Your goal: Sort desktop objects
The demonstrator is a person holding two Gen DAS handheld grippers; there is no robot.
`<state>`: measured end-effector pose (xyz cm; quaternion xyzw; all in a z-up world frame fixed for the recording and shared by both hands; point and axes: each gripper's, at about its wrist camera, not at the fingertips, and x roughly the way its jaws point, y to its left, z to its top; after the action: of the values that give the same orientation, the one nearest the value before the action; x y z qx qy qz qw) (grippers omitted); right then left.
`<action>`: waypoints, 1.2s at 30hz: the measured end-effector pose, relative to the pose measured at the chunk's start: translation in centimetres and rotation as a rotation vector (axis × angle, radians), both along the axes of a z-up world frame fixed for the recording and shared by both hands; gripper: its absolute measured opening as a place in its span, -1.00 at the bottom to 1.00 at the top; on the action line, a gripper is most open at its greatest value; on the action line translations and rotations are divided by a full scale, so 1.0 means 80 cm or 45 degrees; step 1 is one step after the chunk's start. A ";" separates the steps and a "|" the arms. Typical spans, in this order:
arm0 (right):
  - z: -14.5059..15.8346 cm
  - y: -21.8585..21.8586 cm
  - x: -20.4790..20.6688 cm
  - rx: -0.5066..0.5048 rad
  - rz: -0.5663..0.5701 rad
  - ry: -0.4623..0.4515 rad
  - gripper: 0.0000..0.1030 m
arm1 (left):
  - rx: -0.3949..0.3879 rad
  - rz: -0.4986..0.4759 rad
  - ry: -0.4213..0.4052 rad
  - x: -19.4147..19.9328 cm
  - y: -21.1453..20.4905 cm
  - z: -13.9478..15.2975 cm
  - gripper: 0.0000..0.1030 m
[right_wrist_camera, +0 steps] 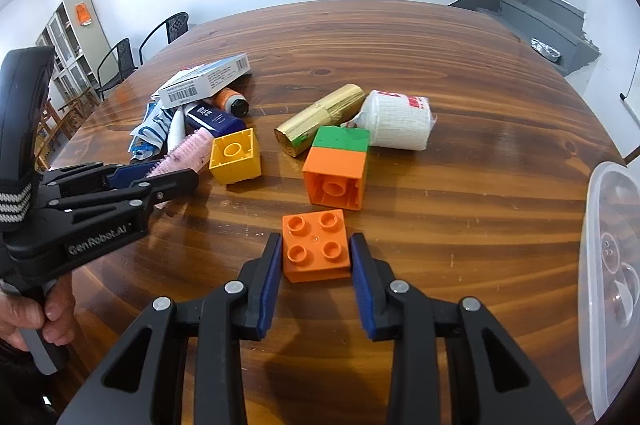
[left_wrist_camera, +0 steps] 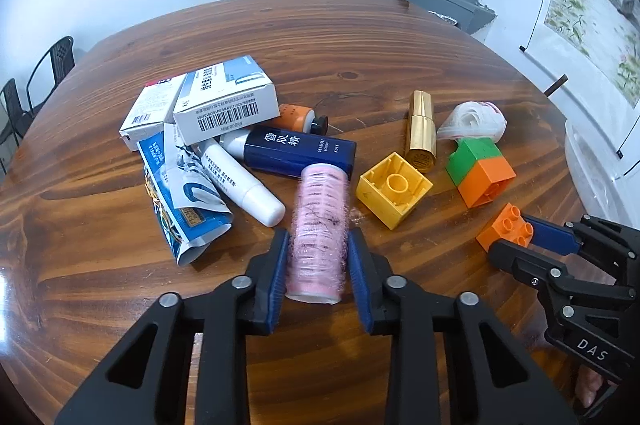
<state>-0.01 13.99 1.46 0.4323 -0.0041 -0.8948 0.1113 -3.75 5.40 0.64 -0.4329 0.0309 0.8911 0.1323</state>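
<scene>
My left gripper [left_wrist_camera: 318,241] is shut on a pink hair roller [left_wrist_camera: 318,225], its blue pads pressing both sides; the roller looks slightly blurred. My right gripper [right_wrist_camera: 316,245] is shut on a small orange brick [right_wrist_camera: 314,249], studs up, close over the wooden table [right_wrist_camera: 440,37]. In the left wrist view the right gripper [left_wrist_camera: 516,237] and its orange brick [left_wrist_camera: 506,225] sit at the right. In the right wrist view the left gripper [right_wrist_camera: 176,177] holds the pink roller [right_wrist_camera: 188,153] at the left, with a hand on its handle.
On the table lie a yellow brick [left_wrist_camera: 394,189], a green-and-orange brick stack [left_wrist_camera: 480,169], a gold tube [left_wrist_camera: 420,129], a white bandage roll [left_wrist_camera: 476,119], a navy bottle [left_wrist_camera: 300,149], a white tube [left_wrist_camera: 244,181] and boxes [left_wrist_camera: 224,101]. A clear plastic container [right_wrist_camera: 612,265] stands right.
</scene>
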 end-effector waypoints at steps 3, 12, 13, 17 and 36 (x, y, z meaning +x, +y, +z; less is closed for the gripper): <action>-0.004 0.014 0.003 -0.009 -0.007 -0.001 -0.29 | 0.014 -0.016 0.004 0.007 0.004 0.001 -0.42; 0.006 0.022 0.011 -0.063 -0.040 0.056 -0.29 | 0.064 -0.027 0.137 0.041 0.015 0.031 -0.43; 0.009 0.024 0.014 -0.077 -0.050 0.081 -0.29 | 0.081 -0.036 0.148 0.047 0.018 0.036 -0.43; 0.025 0.039 0.028 -0.121 -0.108 0.180 -0.29 | 0.110 -0.066 0.178 0.059 0.034 0.052 -0.43; 0.073 0.213 0.129 -0.018 -0.676 0.394 -0.29 | 0.125 -0.411 0.188 0.092 0.206 0.077 -0.43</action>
<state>10.28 31.02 7.33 0.2737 -0.1063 -0.9478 -0.1243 3.61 21.85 6.81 -0.3487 0.0661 0.8881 0.2920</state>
